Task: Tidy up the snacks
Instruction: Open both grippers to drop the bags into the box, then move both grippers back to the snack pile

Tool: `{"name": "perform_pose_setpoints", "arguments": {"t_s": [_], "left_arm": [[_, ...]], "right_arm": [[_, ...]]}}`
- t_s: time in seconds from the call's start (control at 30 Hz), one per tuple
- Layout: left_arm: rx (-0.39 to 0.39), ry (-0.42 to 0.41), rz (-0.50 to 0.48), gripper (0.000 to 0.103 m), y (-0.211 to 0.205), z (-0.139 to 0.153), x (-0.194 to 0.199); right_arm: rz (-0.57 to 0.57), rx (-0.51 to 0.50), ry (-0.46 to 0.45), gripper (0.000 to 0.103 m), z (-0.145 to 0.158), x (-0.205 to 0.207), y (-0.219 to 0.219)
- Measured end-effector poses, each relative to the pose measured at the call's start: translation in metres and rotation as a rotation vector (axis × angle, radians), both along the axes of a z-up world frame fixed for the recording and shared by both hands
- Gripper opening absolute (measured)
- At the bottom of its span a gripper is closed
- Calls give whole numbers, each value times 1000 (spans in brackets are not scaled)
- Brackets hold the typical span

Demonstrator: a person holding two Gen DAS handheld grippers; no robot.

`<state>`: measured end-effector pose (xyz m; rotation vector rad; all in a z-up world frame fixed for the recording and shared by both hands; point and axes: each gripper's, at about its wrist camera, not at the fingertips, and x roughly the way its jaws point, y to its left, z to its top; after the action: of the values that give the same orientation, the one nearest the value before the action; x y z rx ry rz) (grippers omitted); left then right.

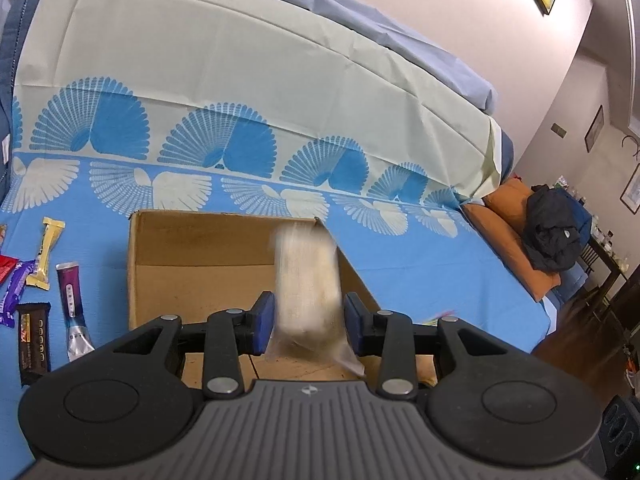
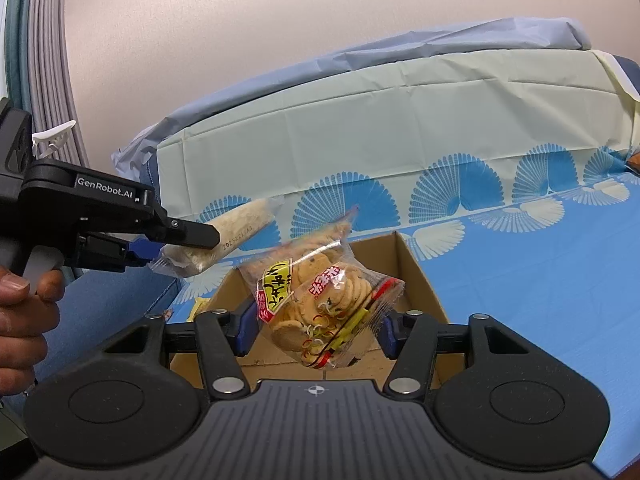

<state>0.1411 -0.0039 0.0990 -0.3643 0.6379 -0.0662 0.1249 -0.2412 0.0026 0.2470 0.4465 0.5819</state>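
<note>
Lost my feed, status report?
Left gripper open, pale snack pack dropping clear. Right gripper open around cookie bag. Both over cardboard box. Nothing in the way.

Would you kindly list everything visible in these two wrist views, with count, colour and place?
cardboard box: one, brown, on blue bed sheet
snack packet: one, whitish, blurred, over box
cookie bag: one, clear, yellow label, over box
snack bars: at least five, mixed colours, on sheet left of box
cushion: one, orange, right of box, dark garment on it
left gripper: one, black, blue pads, flanking the snack packet
right gripper: one, black, blue pads, flanking the cookie bag
hand: one, on the left gripper's handle
</note>
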Motion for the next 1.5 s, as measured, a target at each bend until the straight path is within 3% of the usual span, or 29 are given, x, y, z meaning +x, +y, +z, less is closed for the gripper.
{"name": "perform_pose_setpoints", "arguments": {"t_s": [0.13,0.47,0.53,0.67,0.83,0.93,0.97,1.1,1.23,1.33,1.5], "left_arm": [[20,-13,17,47,1,-1,-6],[60,-61,20,41,27,-20,-47],[52,-51,30,34,44,-31,-60],[114,-16,84,18,84,-62,-89],[233,15,133,13,133,-104,-119],[242,55,171,13,161,-135,-134],[205,88,193,13,170,-143,-134],[129,58,226,13,186,-145,-135],[136,4,182,13,185,-139,-138],[129,-33,207,13,193,-131,-149],[218,-58,200,13,192,-119,-161]], "right_arm": [[-7,1,14,68,2,4,-1],[-13,-16,14,68,2,4,-1],[-15,-17,21,68,2,5,0],[-17,-14,35,68,1,5,2],[-3,-37,52,68,1,8,12],[1,-57,63,66,1,8,21],[2,-68,64,65,1,7,24],[11,-125,62,56,1,5,39],[9,-191,60,52,1,5,55],[6,-239,49,48,2,3,65],[16,-269,59,42,4,3,83]]}}
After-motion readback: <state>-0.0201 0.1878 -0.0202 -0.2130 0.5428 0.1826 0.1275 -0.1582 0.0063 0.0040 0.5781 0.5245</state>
